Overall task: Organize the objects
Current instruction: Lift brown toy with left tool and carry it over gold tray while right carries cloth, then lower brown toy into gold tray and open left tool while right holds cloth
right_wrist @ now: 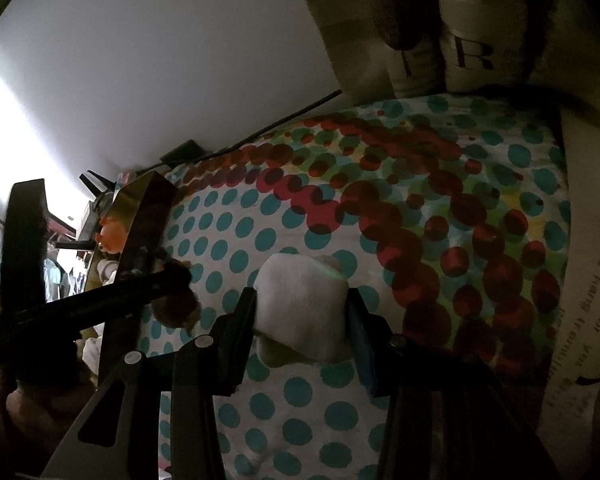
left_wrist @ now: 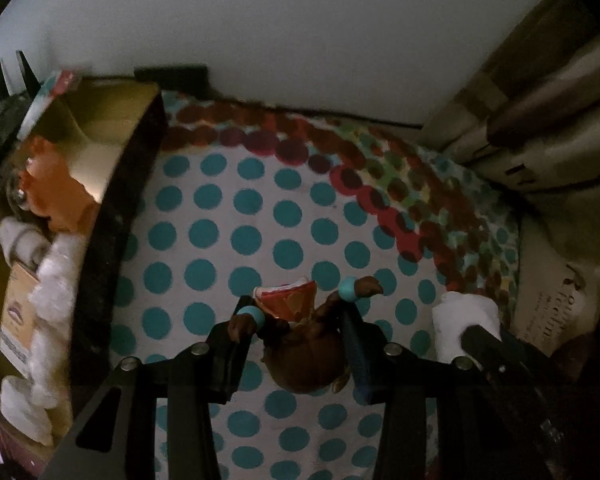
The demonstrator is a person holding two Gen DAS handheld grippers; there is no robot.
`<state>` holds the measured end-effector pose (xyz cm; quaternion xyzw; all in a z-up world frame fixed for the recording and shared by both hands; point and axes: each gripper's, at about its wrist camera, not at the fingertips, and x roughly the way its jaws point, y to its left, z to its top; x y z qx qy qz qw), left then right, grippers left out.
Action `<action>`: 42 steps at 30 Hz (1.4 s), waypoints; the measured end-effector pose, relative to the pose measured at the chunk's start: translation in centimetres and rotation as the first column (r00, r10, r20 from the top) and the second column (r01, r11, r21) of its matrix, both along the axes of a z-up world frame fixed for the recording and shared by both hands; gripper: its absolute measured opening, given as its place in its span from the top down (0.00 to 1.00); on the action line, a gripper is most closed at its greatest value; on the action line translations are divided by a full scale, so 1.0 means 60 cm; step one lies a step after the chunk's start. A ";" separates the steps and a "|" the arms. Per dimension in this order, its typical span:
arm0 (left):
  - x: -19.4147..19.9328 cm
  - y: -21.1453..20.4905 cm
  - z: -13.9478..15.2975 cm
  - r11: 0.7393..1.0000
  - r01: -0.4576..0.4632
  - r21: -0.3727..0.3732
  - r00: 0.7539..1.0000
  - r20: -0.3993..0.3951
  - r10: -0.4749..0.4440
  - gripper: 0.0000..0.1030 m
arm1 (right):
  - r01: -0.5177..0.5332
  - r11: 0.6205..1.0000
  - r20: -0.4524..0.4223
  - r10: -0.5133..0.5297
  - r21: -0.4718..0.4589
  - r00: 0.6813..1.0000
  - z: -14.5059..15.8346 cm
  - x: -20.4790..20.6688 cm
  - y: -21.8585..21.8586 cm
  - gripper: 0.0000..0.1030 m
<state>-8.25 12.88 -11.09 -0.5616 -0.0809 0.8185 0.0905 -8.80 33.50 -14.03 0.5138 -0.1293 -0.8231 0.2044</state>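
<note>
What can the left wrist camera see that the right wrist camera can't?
Only the left wrist view looks into the box and shows fluffy white things inside; it also shows the doll's teal cuffs. Only the right wrist view shows the left gripper's handle and the whole white sock. Both show the polka-dot bedspread, orange toy, doll and sock.

Dim room, pale wall (left_wrist: 300,20) behind polka-dot bedspread (left_wrist: 228,216), lettered pillows (right_wrist: 472,52)

Box (left_wrist: 112,184) contents blurred, cut off at left edge; cushion (right_wrist: 472,56) lettering partly hidden.
</note>
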 end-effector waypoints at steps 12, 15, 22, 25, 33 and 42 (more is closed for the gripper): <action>0.020 -0.087 0.065 0.991 -0.103 -0.082 0.990 -0.108 0.094 0.58 | -0.101 0.995 -0.030 0.101 -0.003 0.994 0.014 -0.010 -0.068 0.59; 0.032 -0.121 0.080 0.986 -0.128 -0.110 0.984 -0.137 0.112 0.58 | -0.139 0.990 -0.054 0.139 0.003 0.989 0.030 -0.006 -0.103 0.59; 0.052 -0.209 0.096 0.972 -0.188 -0.141 0.974 -0.155 0.166 0.58 | -0.198 0.980 -0.099 0.198 0.012 0.975 0.065 0.004 -0.189 0.59; 0.061 -0.245 0.098 0.967 -0.205 -0.151 0.971 -0.159 0.181 0.58 | -0.229 0.973 -0.115 0.230 0.019 0.966 0.080 0.011 -0.229 0.59; 0.071 -0.313 0.088 0.965 -0.216 -0.153 0.971 -0.137 0.195 0.58 | -0.291 0.956 -0.163 0.294 0.044 0.942 0.115 0.029 -0.327 0.59; 0.060 -0.352 0.060 0.972 -0.195 -0.134 0.978 -0.097 0.183 0.58 | -0.305 0.950 -0.173 0.312 0.068 0.934 0.128 0.042 -0.391 0.59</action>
